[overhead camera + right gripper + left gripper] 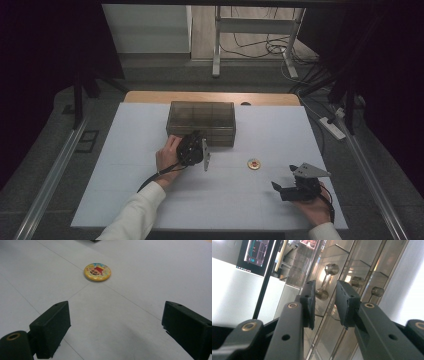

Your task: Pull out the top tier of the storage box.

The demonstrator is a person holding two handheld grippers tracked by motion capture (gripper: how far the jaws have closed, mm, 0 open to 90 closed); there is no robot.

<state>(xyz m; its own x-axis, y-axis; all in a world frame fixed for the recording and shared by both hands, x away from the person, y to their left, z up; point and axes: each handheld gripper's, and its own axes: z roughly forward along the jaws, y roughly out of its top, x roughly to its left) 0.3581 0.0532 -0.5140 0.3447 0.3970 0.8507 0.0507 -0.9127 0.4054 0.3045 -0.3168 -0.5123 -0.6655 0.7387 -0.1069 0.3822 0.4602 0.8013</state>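
On a white-covered worktop [125,190], a clear box [201,122] with inner dividers stands toward the far edge, and everything else is placed around it. Pressed up against the near side of the box, toward its left end, is the left claw [199,145], held in a person's left hand [167,159] whose white sleeve [132,215] reaches in from the near edge. The left gripper view looks along that claw [325,300] straight at the box wall [342,267]: its two black jaws stand a narrow gap apart with nothing between them, and their tips lie right at the shiny surface, though whether they touch it cannot be told. Small round metal studs [331,268] sit on the wall just beyond the tips.

Well apart from the box, toward the near right, a round yellow badge [254,164] with a red and dark printed picture lies flat on the worktop. Farther from the box again, past the badge and close to the near right corner of the worktop, the right claw [282,186] is held low in the person's right hand [315,207]. In the right gripper view its jaws are spread wide over bare worktop, empty, with the badge [97,272] lying ahead of them, clear of both tips.
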